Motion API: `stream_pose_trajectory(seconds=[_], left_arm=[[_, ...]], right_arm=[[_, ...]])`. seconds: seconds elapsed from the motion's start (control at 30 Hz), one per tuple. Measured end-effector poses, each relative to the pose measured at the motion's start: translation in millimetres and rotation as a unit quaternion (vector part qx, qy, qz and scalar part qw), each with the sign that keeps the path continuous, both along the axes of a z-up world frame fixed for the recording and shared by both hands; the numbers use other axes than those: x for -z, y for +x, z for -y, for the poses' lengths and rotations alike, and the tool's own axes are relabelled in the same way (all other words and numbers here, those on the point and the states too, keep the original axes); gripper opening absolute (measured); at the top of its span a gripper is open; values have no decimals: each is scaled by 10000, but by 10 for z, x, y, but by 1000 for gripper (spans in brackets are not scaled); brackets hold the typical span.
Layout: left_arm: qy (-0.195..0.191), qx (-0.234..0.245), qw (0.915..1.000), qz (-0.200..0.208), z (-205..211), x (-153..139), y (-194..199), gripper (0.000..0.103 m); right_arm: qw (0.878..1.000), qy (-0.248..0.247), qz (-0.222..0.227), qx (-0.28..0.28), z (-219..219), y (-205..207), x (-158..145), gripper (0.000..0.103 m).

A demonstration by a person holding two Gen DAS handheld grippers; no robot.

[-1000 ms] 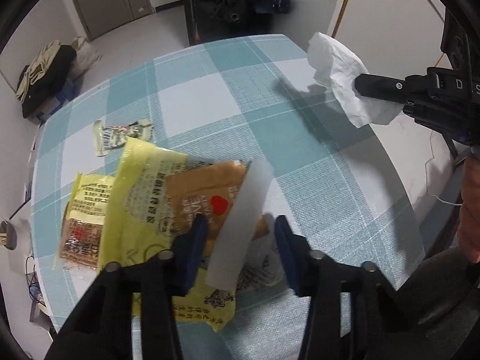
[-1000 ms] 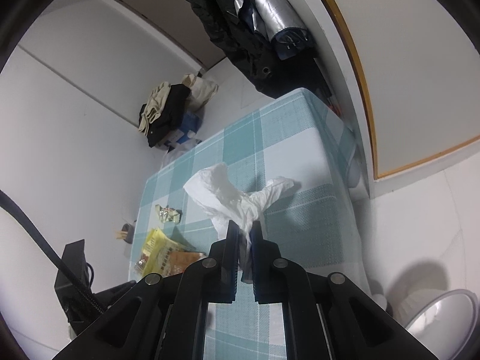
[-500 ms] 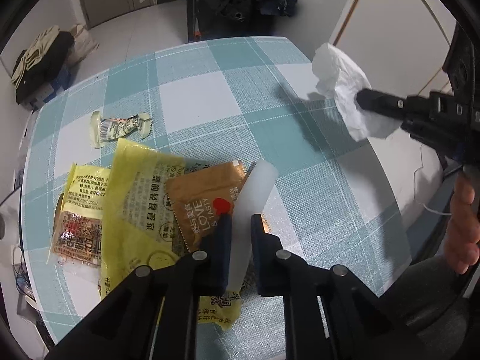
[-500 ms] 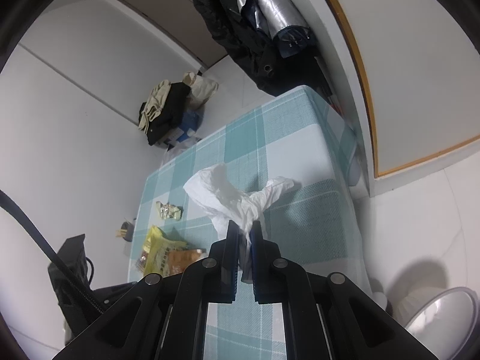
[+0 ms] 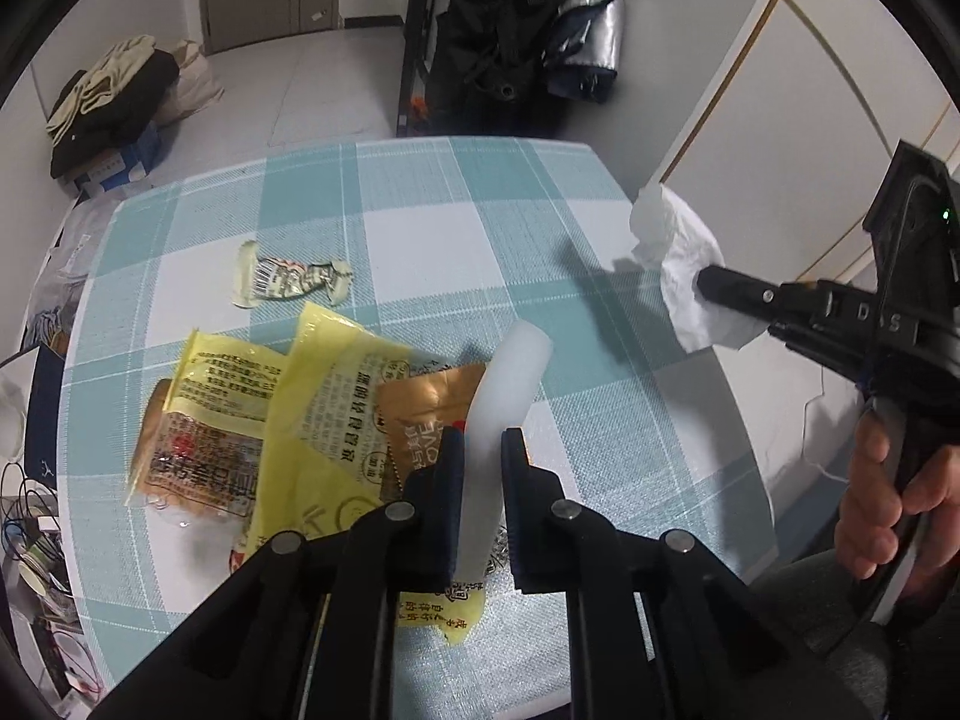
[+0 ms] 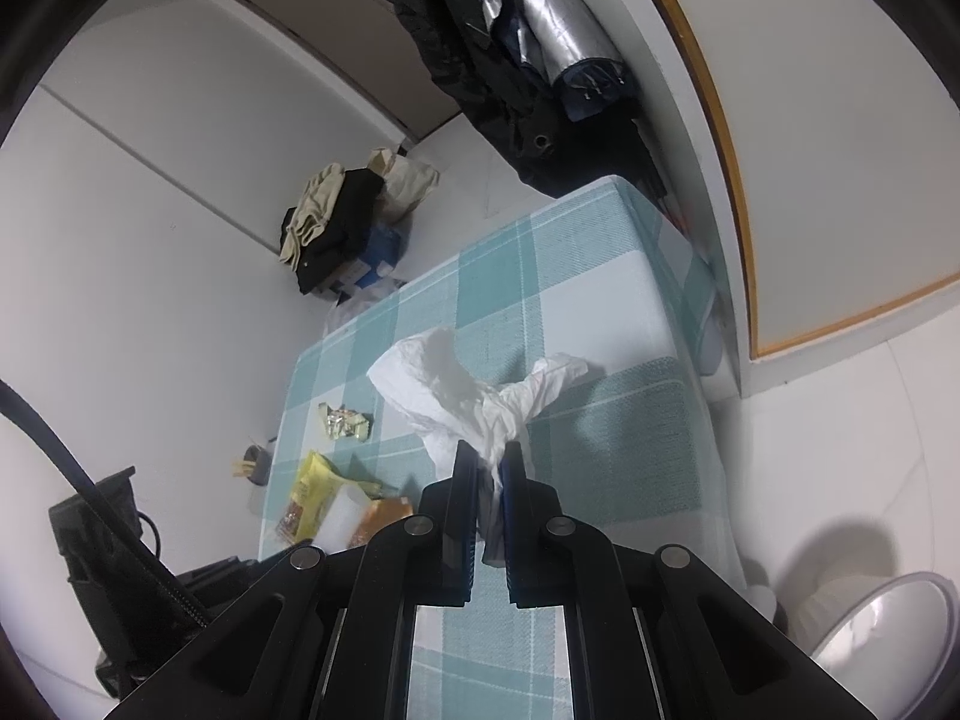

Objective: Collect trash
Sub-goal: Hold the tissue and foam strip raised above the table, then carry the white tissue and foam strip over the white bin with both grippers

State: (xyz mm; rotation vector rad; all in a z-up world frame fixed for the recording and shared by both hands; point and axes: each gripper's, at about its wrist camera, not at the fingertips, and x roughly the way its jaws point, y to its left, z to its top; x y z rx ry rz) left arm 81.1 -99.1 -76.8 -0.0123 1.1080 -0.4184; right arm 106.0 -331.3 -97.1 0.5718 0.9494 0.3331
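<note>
A table under a teal-and-white checked cloth (image 5: 420,228) carries the litter. Largest on it is a big yellow plastic wrapper (image 5: 327,414) printed with dark East Asian characters, too small to read; overlapping its right part lies a brown foil packet (image 5: 420,414) on which the letters "OVE" show. To the left lies a smaller yellow packet with a clear window and red-brown label (image 5: 204,426), its print illegible. Farther off sits a crumpled pale-green candy wrapper (image 5: 288,279) with a barcode.

The left gripper (image 5: 480,462) is pinched tight on a white translucent foam-like strip (image 5: 510,378), which juts up and away over the brown packet. The right gripper (image 6: 489,474), at the table's right edge, is clamped on a crumpled white tissue (image 6: 456,390); its body bears the letters "D S". A hand (image 5: 894,498) grips its handle.
</note>
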Motion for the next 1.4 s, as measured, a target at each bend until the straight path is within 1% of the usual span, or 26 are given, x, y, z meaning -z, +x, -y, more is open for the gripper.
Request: stream_pose_trajectory(seconds=[0.17,0.33,0.43,0.6,0.8,0.93,1.0,1.23,1.3,1.4], left_arm=[[-162,-120,9997,107,-68,-23,8,8],[-344,-279,9987,261,-173,-120,-49,8],[-520,-387,9972,372,-269,-211,-115,9],[-942,-613,9927,440,-467,-326,-242,8],[-1012,-770,9893,717,-629,-443,-384,8],[-1095,-906,9869,759,-757,-463,-435,8],[-1155,-946,9858,769,-822,-468,-451,8],[-1259,-1042,9827,871,-1002,-537,-540,8],[-1313,-1027,9823,857,-1040,-553,-563,8],[-1339,-1002,9819,889,-1084,-587,-594,8]], right_arm=[[10000,-31,76,-11,-50,-63,-53,7],[9997,-107,200,-75,-152,-124,-111,7],[9991,-177,363,-134,-236,-192,-184,7],[9959,-387,719,-378,-431,-308,-314,7],[9932,-425,962,-506,-623,-462,-408,7],[9907,-459,1119,-619,-766,-560,-452,7],[9883,-579,1207,-733,-887,-612,-478,7],[9839,-730,1320,-964,-1124,-747,-509,7],[9817,-855,1368,-1007,-1193,-785,-531,7],[9811,-885,1382,-1029,-1251,-833,-565,7]])
